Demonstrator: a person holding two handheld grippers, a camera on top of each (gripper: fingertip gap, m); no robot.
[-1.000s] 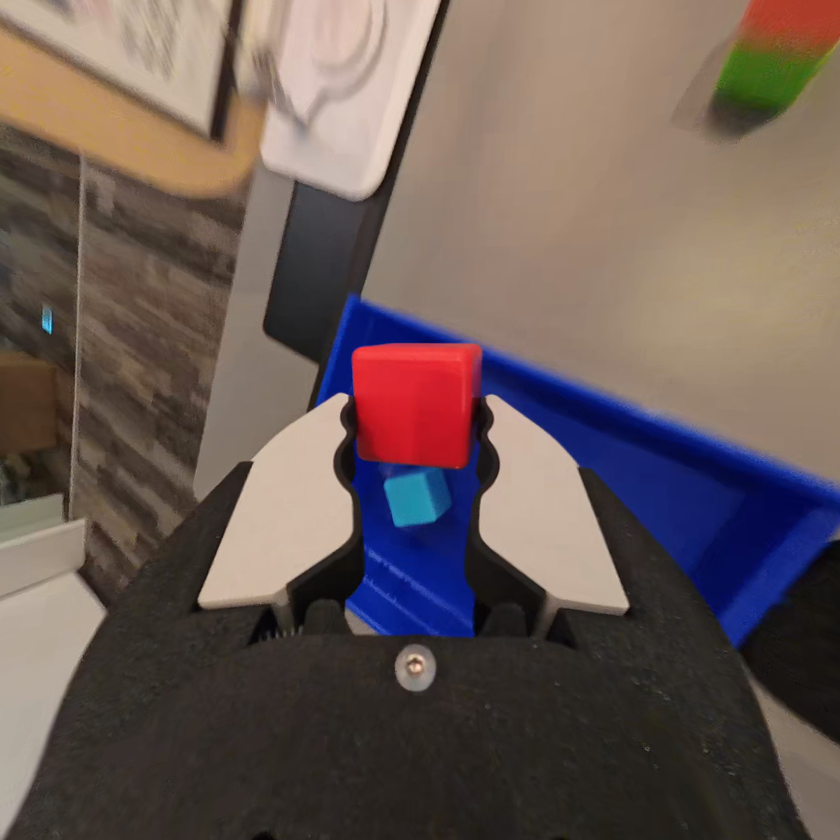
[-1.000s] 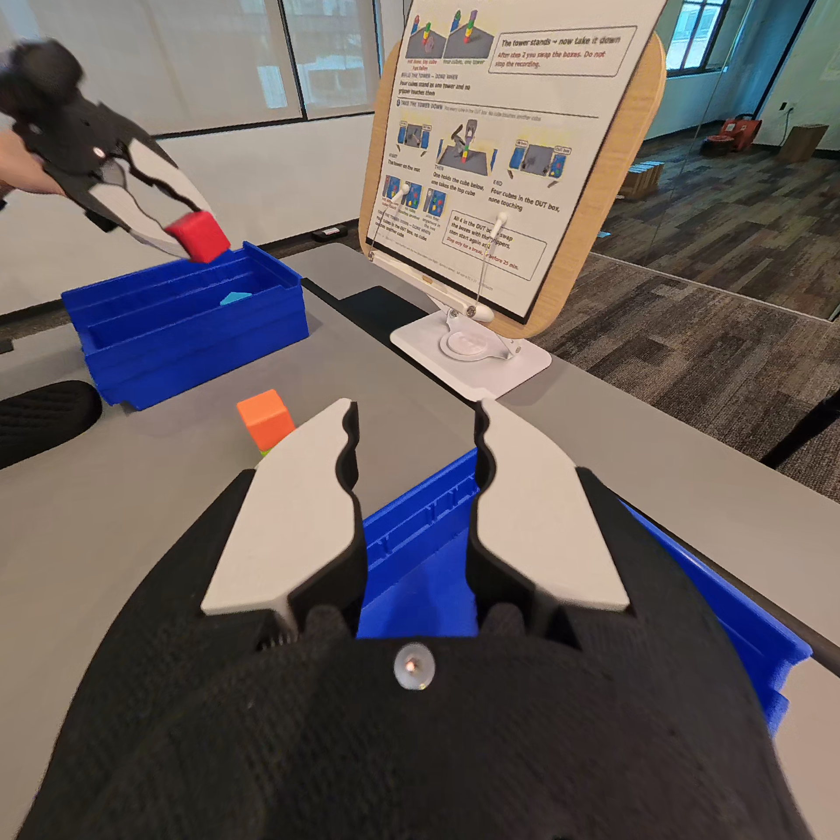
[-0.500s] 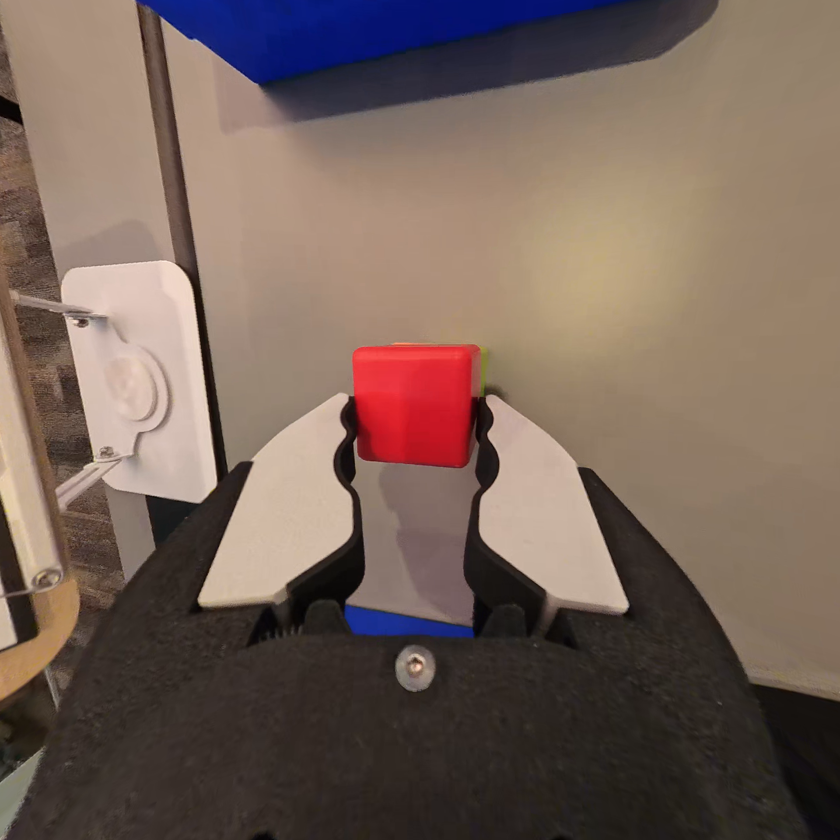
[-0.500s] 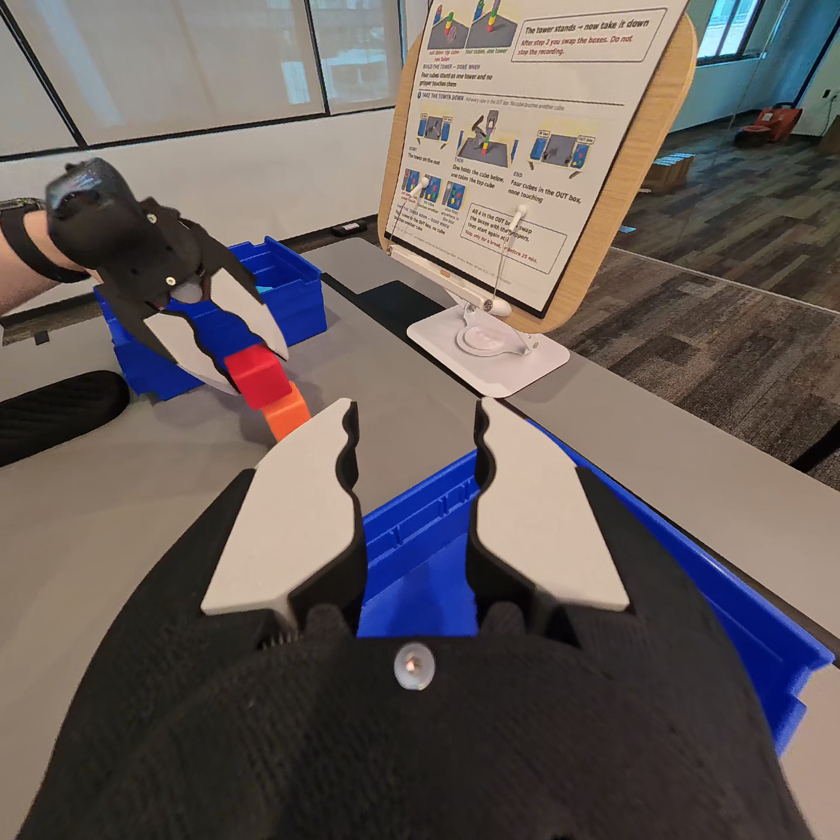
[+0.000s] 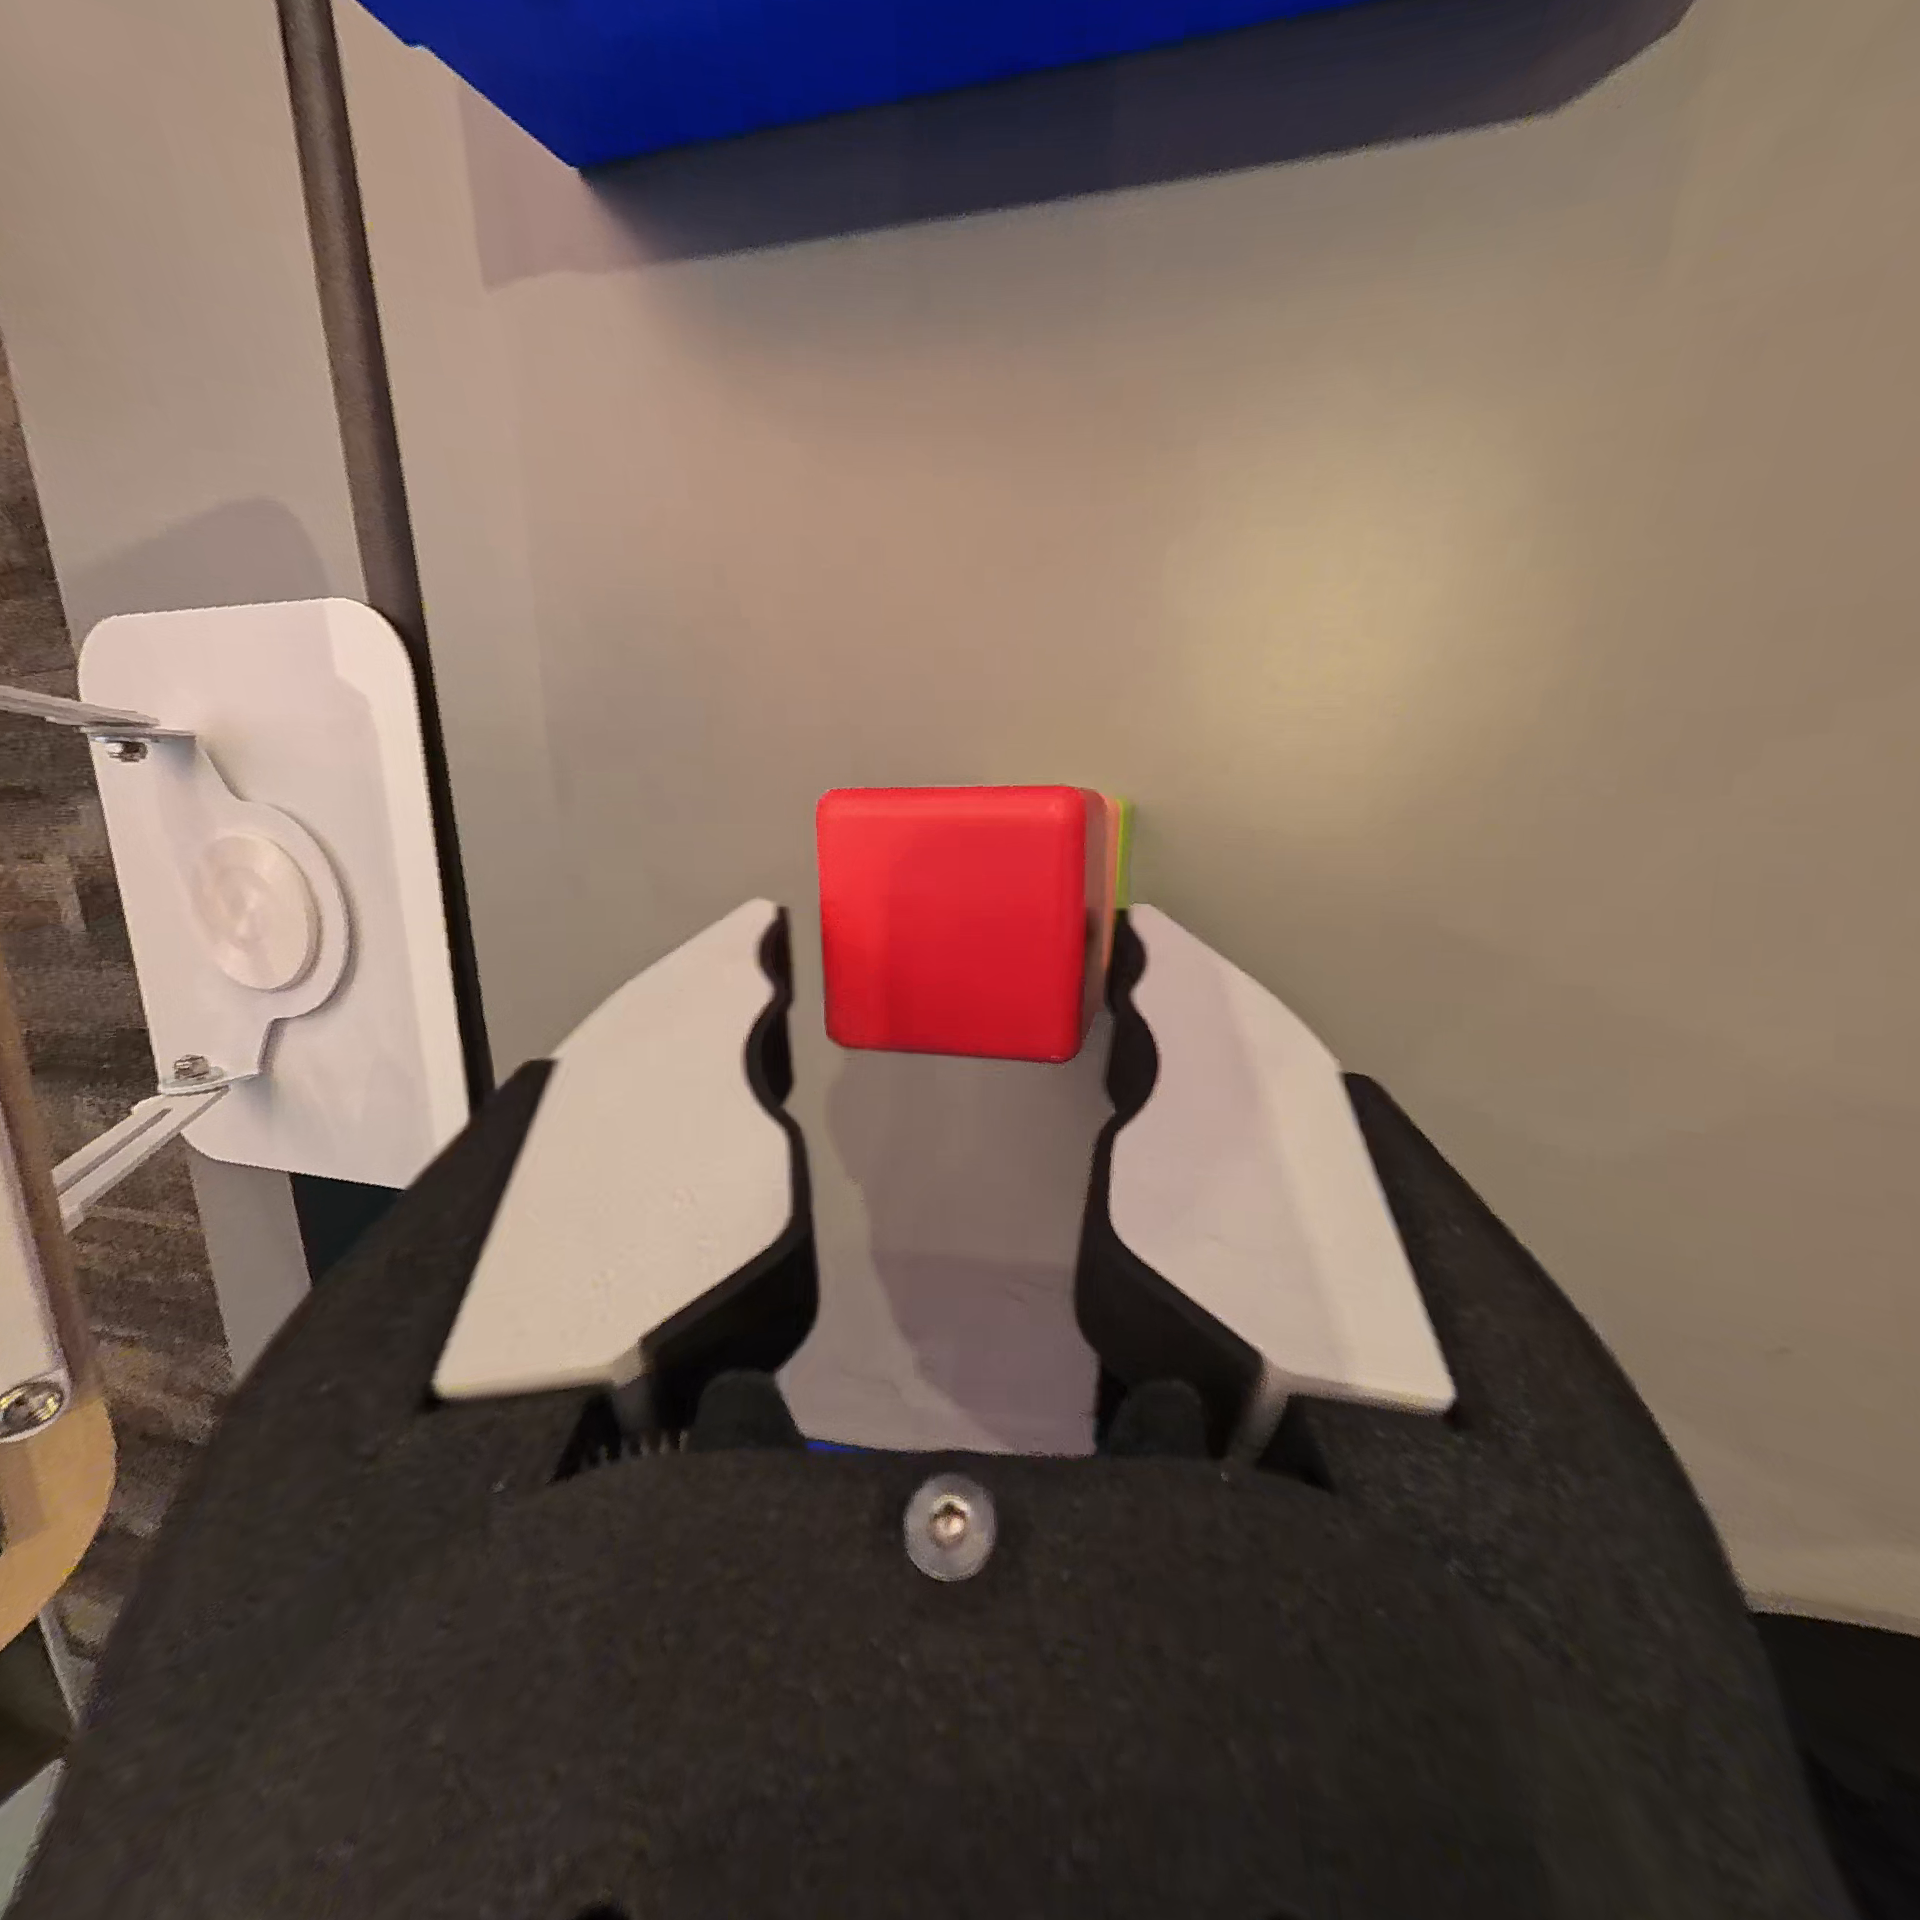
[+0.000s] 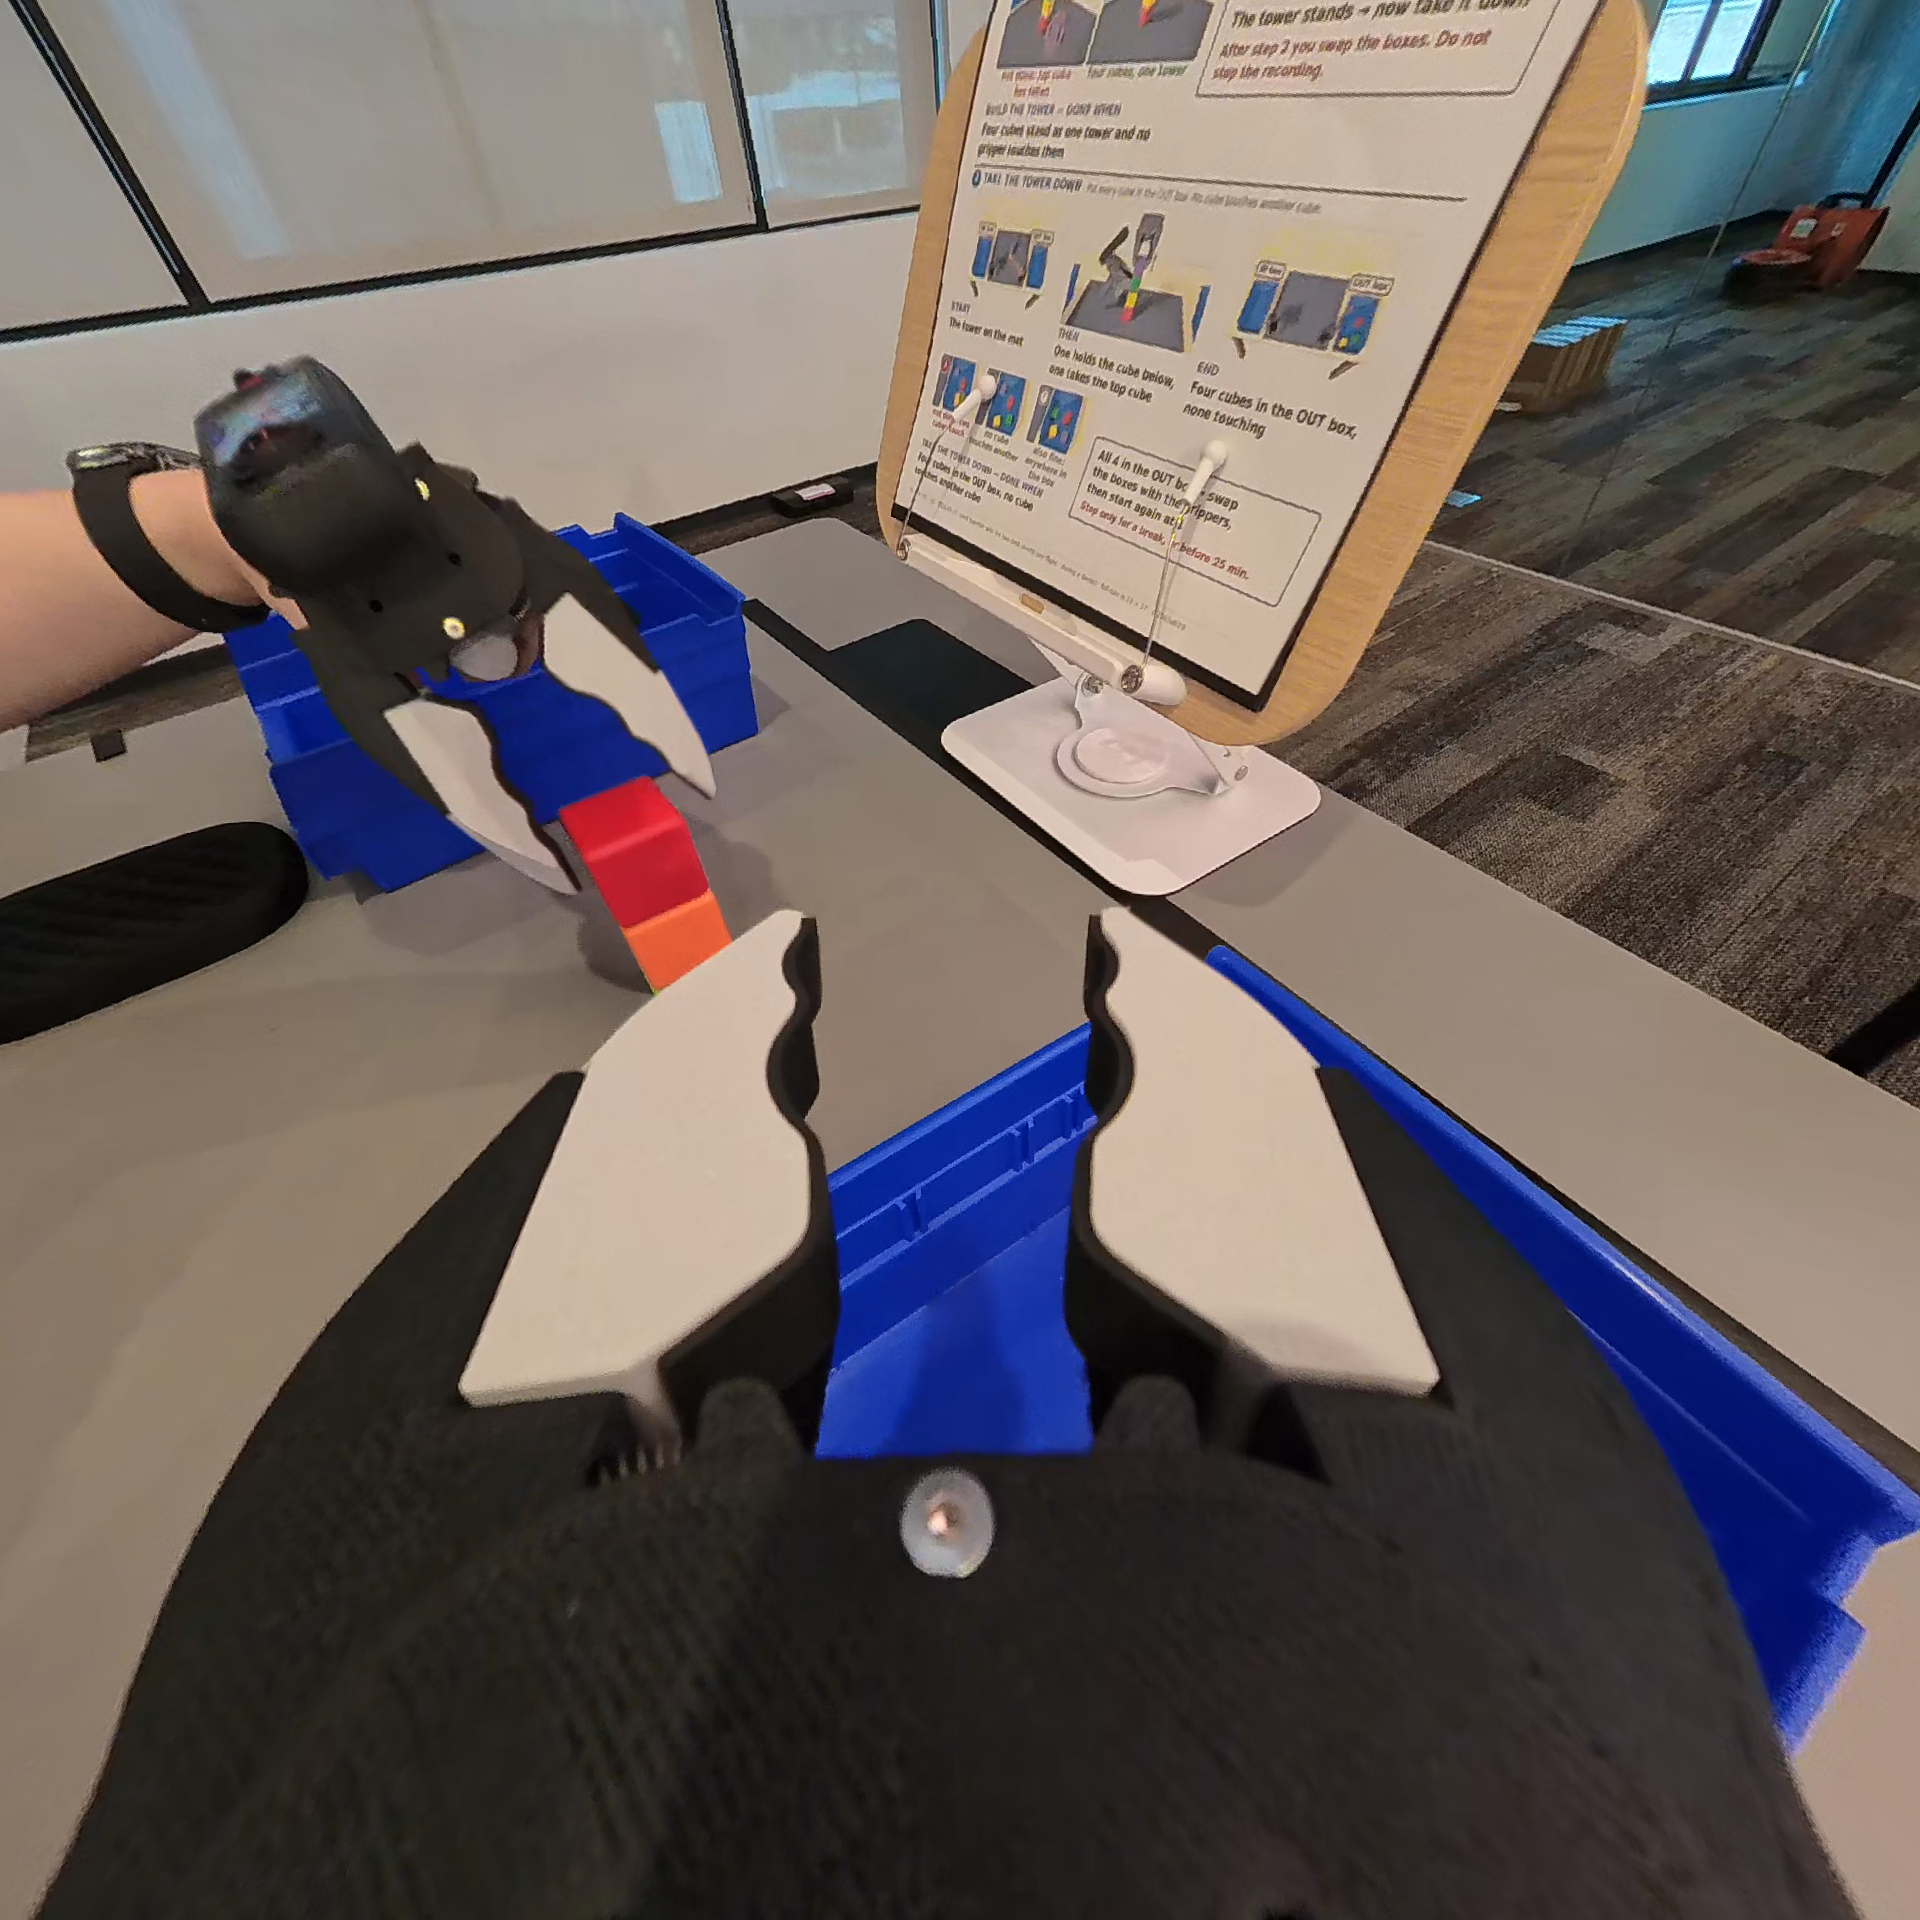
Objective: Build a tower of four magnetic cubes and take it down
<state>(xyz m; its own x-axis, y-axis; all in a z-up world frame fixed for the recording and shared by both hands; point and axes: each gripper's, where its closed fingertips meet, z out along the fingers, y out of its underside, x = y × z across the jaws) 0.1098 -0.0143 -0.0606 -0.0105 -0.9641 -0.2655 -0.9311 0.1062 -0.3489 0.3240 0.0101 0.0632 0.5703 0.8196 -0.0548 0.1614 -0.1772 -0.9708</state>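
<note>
While the left gripper points straight down at the grey table, its two fingers stand parted on either side of the red cube, with a thin gap showing on each side in the left wrist view, so the jaws are spread a little wider than the cube and not clamped on it. Seen from the right wrist view, the red cube sits on top of an orange cube, and a sliver of green shows beneath the orange one at the table surface; the stack's long axis runs upright from the table, though the wide-angle lens makes it seem to lean. From above, only the red top face shows fully, with narrow orange and green edges peeking out along its right side. The right gripper hovers over the near blue bin, its jaws open at a middling width with nothing between them. A second blue bin stands behind the stack, partly hidden by the left gripper and the person's wrist. To the right of the stack an instruction board stands on a white base, near the table's far edge. A black padded rest lies on the table left of the stack.
</note>
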